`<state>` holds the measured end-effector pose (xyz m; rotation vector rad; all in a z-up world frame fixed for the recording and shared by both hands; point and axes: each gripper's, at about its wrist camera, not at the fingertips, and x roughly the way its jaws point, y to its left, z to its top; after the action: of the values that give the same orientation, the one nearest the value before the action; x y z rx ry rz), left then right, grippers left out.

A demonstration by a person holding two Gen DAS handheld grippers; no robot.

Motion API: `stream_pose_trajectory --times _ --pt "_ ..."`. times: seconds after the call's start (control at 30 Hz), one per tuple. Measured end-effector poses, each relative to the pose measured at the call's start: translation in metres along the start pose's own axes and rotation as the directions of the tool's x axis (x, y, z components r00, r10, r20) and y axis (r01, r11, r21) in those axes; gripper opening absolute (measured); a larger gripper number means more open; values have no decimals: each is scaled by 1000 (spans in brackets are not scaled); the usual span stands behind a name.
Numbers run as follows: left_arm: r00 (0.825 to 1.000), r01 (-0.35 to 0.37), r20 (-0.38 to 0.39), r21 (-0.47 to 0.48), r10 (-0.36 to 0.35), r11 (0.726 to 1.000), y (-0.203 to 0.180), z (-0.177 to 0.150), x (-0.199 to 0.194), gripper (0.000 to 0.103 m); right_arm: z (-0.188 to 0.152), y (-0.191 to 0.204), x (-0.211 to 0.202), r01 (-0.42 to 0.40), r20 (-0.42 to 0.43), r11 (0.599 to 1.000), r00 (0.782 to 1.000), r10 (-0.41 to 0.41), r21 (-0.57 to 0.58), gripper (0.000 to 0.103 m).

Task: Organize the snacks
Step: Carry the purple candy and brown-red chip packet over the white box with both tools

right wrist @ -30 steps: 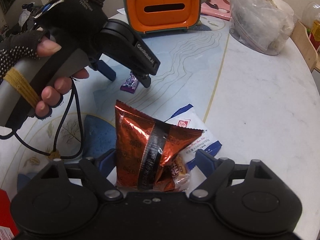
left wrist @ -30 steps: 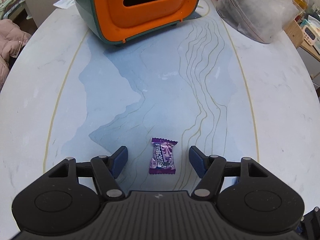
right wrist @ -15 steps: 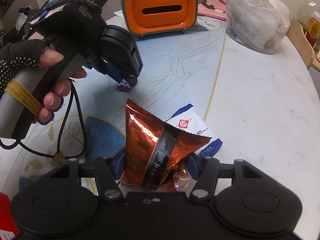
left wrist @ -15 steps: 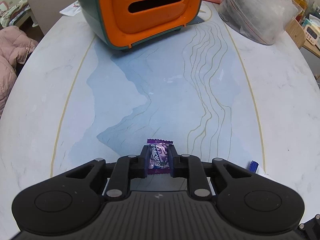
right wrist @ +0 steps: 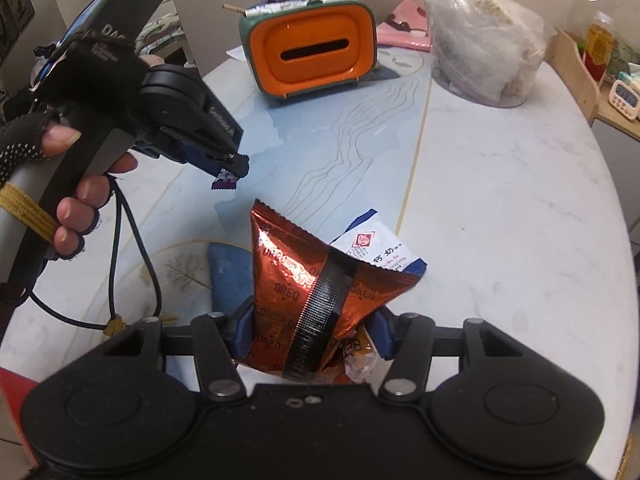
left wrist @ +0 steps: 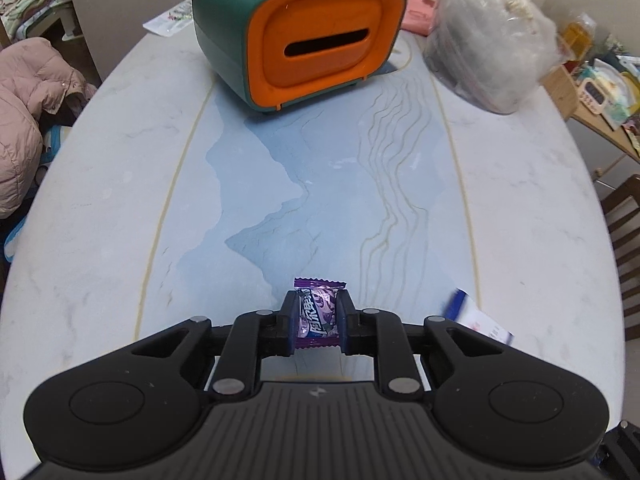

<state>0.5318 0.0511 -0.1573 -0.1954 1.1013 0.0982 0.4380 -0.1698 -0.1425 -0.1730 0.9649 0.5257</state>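
Note:
My left gripper [left wrist: 319,316] is shut on a small purple candy [left wrist: 318,312] and holds it above the table; it also shows in the right wrist view [right wrist: 226,172] with the candy [right wrist: 224,181] hanging from its tips. My right gripper [right wrist: 310,332] is shut on a red Oreo packet [right wrist: 304,284], lifted off the table. A white and blue snack packet [right wrist: 376,250] lies on the table behind the Oreo packet, and its corner shows in the left wrist view [left wrist: 476,316]. An orange and green box [left wrist: 304,36] with a slot stands at the far end, also in the right wrist view [right wrist: 310,56].
A clear plastic bag [right wrist: 484,40] with contents stands at the far right of the marble table [right wrist: 500,208]. A pink item [right wrist: 404,32] lies behind the box. A wooden shelf [right wrist: 576,68] and a chair [left wrist: 624,216] stand beyond the right edge. A pink jacket [left wrist: 28,112] lies left.
My left gripper closed on the purple candy and lifted it off the table. My right gripper closed on the Oreo packet and raised it. Both views have risen.

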Motion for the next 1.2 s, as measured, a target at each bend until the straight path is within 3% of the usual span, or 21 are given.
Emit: stream_pose_trajectory --times 0.53,0.9,1.2 --pt "999 35 14 76 -36 996 8 -55 -128 19 -16 41 -107 14 28 999 999 -15 33 55" --pt "995 98 -4 176 -98 980 23 -128 -194 19 -56 82 -156 7 -5 999 1000 -7 53 55" --pt "991 137 -34 225 -133 965 36 -196 -217 19 -94 115 -172 -4 -36 999 999 6 49 55"
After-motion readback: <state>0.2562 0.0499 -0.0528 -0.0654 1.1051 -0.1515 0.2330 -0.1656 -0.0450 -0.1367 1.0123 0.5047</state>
